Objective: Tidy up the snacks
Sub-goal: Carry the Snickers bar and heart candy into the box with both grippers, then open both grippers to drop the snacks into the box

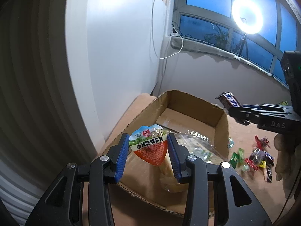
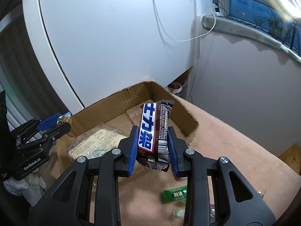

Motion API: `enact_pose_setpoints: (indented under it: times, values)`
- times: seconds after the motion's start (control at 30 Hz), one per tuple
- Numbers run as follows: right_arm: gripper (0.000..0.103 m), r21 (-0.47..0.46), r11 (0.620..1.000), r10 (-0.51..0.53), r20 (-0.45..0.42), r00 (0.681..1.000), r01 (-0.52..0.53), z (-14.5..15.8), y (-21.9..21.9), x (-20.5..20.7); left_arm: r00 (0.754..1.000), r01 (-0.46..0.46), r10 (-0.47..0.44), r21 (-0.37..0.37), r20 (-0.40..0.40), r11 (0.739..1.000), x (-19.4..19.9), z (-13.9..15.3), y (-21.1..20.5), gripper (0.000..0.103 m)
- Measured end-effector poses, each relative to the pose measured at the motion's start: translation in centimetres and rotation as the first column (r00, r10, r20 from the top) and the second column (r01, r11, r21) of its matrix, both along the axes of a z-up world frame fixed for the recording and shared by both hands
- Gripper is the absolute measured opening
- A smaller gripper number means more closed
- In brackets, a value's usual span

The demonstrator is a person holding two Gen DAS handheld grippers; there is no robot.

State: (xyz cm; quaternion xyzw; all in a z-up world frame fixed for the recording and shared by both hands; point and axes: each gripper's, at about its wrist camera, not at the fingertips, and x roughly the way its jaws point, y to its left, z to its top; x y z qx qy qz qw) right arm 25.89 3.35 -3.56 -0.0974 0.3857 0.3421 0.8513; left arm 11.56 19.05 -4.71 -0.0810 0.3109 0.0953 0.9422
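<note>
My left gripper (image 1: 148,148) is shut on a quail egg snack cup (image 1: 149,146) with an orange, green and white lid, held above the near part of the open cardboard box (image 1: 223,120). My right gripper (image 2: 152,146) is shut on a brown chocolate bar (image 2: 150,130) with blue lettering on white. It hangs over the box's (image 2: 112,101) right half. In the left wrist view the right gripper (image 1: 239,113) comes in from the right with the bar (image 1: 228,99) at its tip. The left gripper (image 2: 56,122) shows at the left edge of the right wrist view.
A clear plastic packet (image 1: 197,146) lies flat in the box. Several loose wrapped candies and small chocolate bars (image 1: 259,156) lie on the tan cloth (image 2: 235,150) right of the box. A green candy (image 2: 175,195) lies close under my right gripper. A white wall panel stands behind the box.
</note>
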Motion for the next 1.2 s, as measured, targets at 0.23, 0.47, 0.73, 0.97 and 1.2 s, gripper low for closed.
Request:
enact_pose_setpoints:
  times: [0.23, 0.47, 0.73, 0.97, 1.2]
  values:
    - [0.031, -0.026, 1.000, 0.013, -0.025, 1.000, -0.013, -1.5, 1.7, 0.9, 1.000, -0.013, 0.013, -0.006, -0.020, 1.000, 0.7, -0.9, 0.7, 0.039]
    - [0.039, -0.044, 0.999, 0.009, -0.012, 1.000, -0.010, -1.6, 2.3, 0.9, 0.999, -0.019, 0.019, -0.008, -0.028, 1.000, 1.0, -1.1, 0.6, 0.040]
    - [0.046, -0.032, 0.999, 0.007, 0.015, 1.000, -0.007, -0.5, 1.8, 0.3, 1.000, -0.024, 0.023, -0.026, -0.009, 0.999, 0.6, -0.4, 0.7, 0.049]
    - [0.046, -0.014, 1.000, -0.006, 0.037, 0.999, 0.007, 1.0, -0.1, -0.9, 1.000, -0.008, 0.009, -0.021, 0.030, 1.000, -0.7, 1.0, -0.1, 0.049]
    - [0.047, 0.026, 0.999, -0.036, 0.063, 0.997, 0.035, 3.0, -4.0, -2.6, 0.997, 0.033, -0.031, -0.027, 0.069, 0.999, -2.0, 2.4, -1.8, 0.049]
